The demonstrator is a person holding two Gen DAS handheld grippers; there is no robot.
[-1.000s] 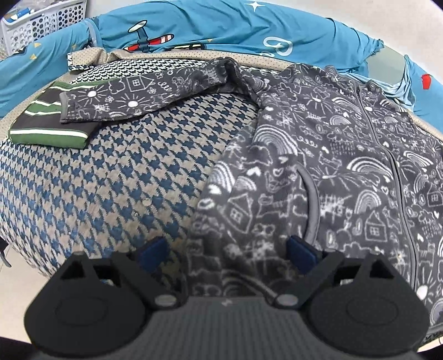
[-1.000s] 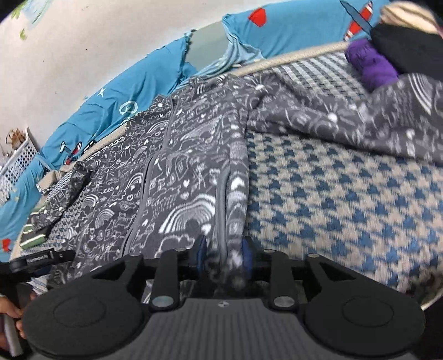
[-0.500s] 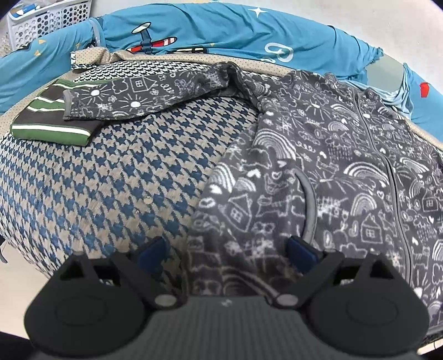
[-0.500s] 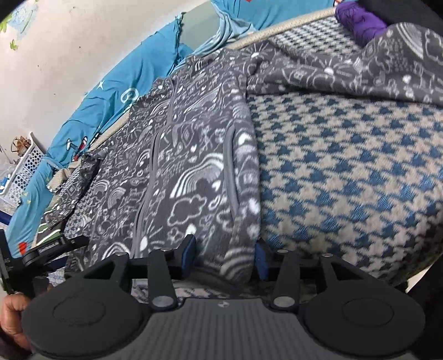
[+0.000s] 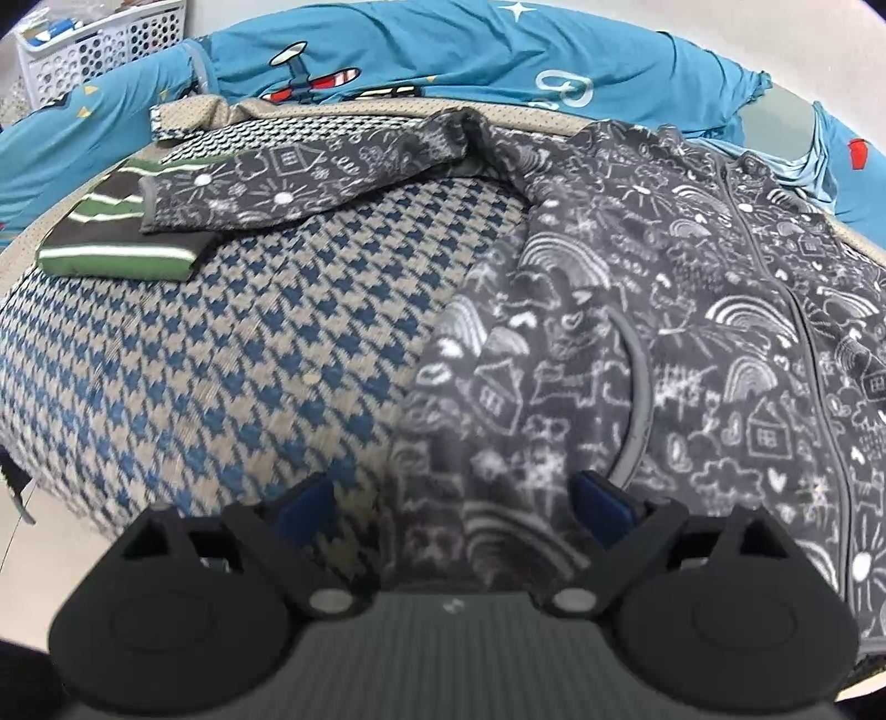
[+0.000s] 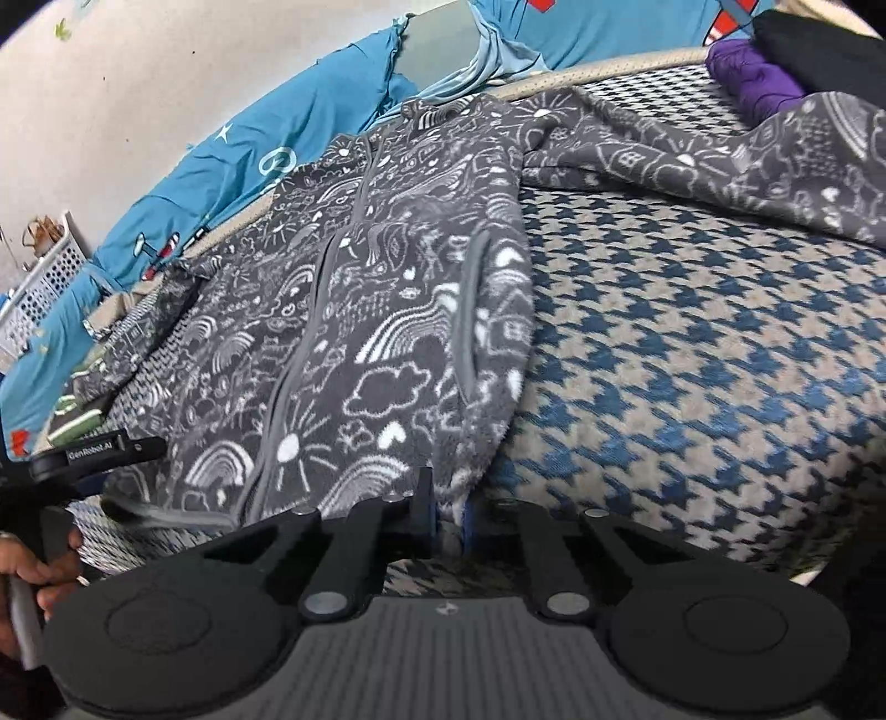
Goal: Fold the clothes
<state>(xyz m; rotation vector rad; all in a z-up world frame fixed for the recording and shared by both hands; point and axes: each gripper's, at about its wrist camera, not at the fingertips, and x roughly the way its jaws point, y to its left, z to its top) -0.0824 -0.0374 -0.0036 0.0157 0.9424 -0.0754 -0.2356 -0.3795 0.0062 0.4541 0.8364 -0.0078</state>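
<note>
A grey fleece jacket [image 5: 637, 310] with white doodles lies face up and zipped on the houndstooth bed cover [image 5: 221, 360]. Its sleeves are spread out, one [image 5: 310, 177] to the left and one [image 6: 720, 160] to the right. My left gripper [image 5: 451, 501] is open at the jacket's lower left hem, with the fabric edge lying between its blue pads. My right gripper [image 6: 447, 512] is shut on the jacket's [image 6: 387, 310] lower right hem corner. One of the left gripper's fingers [image 6: 111, 450] shows at the far left of the right wrist view.
A folded green striped garment [image 5: 111, 249] sits at the bed's left, under the sleeve cuff. Blue patterned bedding [image 5: 415, 50] is bunched along the back, with a white basket [image 5: 94, 50] behind it. Purple [image 6: 758, 88] and black [image 6: 819, 44] clothes lie at the far right. A hand [image 6: 33, 565] holds the left gripper.
My right gripper opened wider around the hem, then shut on it. The left gripper stayed open and shifted slightly at the left hem.
</note>
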